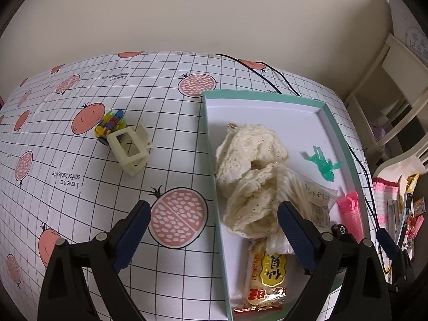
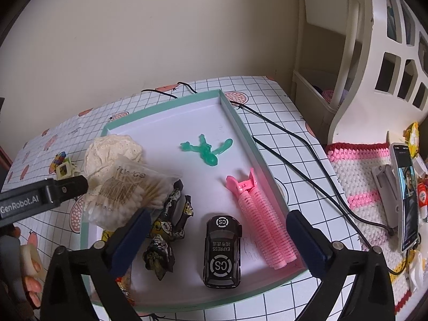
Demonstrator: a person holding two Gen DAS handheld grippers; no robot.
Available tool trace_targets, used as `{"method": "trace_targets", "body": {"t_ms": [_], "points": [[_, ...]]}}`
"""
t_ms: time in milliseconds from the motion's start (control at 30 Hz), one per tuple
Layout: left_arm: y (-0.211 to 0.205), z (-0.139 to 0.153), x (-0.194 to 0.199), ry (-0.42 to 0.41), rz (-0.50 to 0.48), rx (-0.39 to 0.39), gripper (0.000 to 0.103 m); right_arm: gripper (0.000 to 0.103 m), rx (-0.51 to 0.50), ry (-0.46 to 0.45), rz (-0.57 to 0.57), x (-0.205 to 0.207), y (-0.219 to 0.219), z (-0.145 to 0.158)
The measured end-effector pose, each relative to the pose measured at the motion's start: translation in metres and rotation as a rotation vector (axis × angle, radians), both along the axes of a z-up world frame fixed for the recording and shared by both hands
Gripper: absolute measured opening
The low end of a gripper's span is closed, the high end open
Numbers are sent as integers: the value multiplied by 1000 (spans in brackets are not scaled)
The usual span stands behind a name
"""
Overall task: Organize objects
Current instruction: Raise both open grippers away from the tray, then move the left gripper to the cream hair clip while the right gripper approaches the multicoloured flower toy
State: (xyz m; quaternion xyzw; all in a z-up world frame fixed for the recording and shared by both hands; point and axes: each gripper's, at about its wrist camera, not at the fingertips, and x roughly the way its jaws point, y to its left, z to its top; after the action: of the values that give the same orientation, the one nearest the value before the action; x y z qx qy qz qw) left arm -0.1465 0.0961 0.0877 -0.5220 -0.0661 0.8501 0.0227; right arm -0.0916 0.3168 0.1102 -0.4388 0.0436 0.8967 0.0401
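On my bench (image 1: 80, 160) a cream plastic frame (image 1: 128, 149) lies left of the teal-rimmed tray (image 2: 160, 107). The tray holds, left to right, a lace cloth (image 2: 112, 147), swab bag (image 2: 128, 195), dark wrappers (image 2: 165, 230), green figure (image 2: 207, 149), black toy car (image 2: 222, 251) and pink hair roller (image 2: 262, 219). My left gripper (image 1: 214, 230) and right gripper (image 2: 218, 243) both hang released, holding nothing.

Snack packet (image 1: 263, 281) — bottom edge-cropped
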Motion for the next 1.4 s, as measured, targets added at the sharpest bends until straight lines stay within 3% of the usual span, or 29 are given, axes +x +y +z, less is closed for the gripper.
{"method": "trace_targets", "body": {"t_ms": [467,800,933,1133,1400], "points": [[-41,10,-9,28,26,18,96,103,18,32,45,-16,-20,20],[-117,7,-41,10,167,97,96,103,48,55,136,-67,-65,42],[-133,3,-47,14,188,88,96,103,49,63,182,-84,-89,47],[-135,-12,-61,-16,175,98,96,103,69,70,231,-102,-119,50],[-122,-30,-75,-28,174,105,96,103,124,61,248,-119,-127,43]]}}
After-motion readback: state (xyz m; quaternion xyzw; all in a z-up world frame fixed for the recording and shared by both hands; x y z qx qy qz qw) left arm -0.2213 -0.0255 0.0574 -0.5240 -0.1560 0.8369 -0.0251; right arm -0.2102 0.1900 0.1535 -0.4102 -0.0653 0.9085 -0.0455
